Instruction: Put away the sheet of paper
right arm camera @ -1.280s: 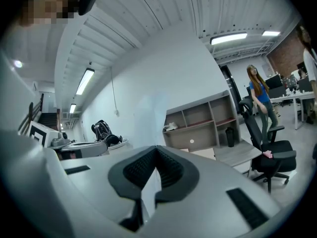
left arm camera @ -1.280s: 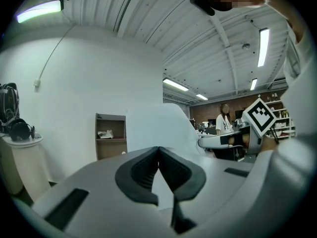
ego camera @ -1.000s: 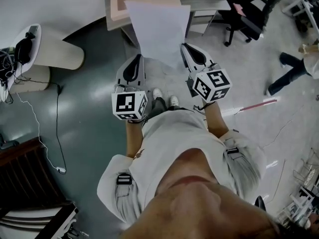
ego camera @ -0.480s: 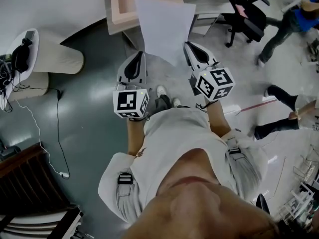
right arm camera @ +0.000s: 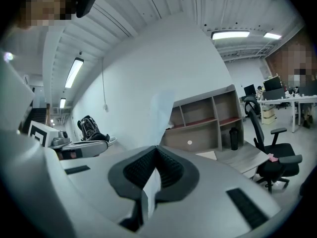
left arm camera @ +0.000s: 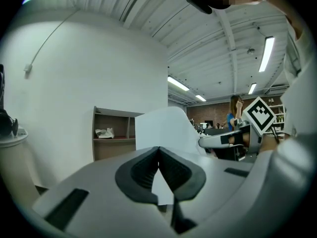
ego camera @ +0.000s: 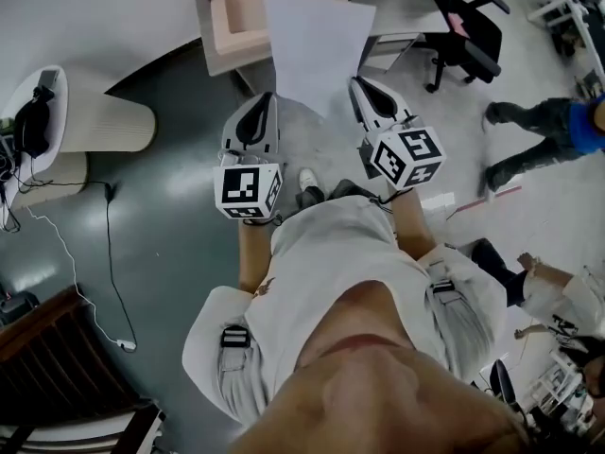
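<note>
Sheet of paper [ego camera: 317, 45]; bottle [right arm camera: 233, 138] in shelf [right arm camera: 216, 114]

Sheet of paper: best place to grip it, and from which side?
The near edge, pinched edge-on from the person's side, one gripper toward each end. The sheet of paper is thin and limp; the left gripper and right gripper, both shut on that edge, hold it spread.

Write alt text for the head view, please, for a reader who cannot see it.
Seen from above, a standing person holds a white sheet of paper out in front, clamped by the left gripper and the right gripper. Beyond it are a shelf unit and a black office chair.
</note>
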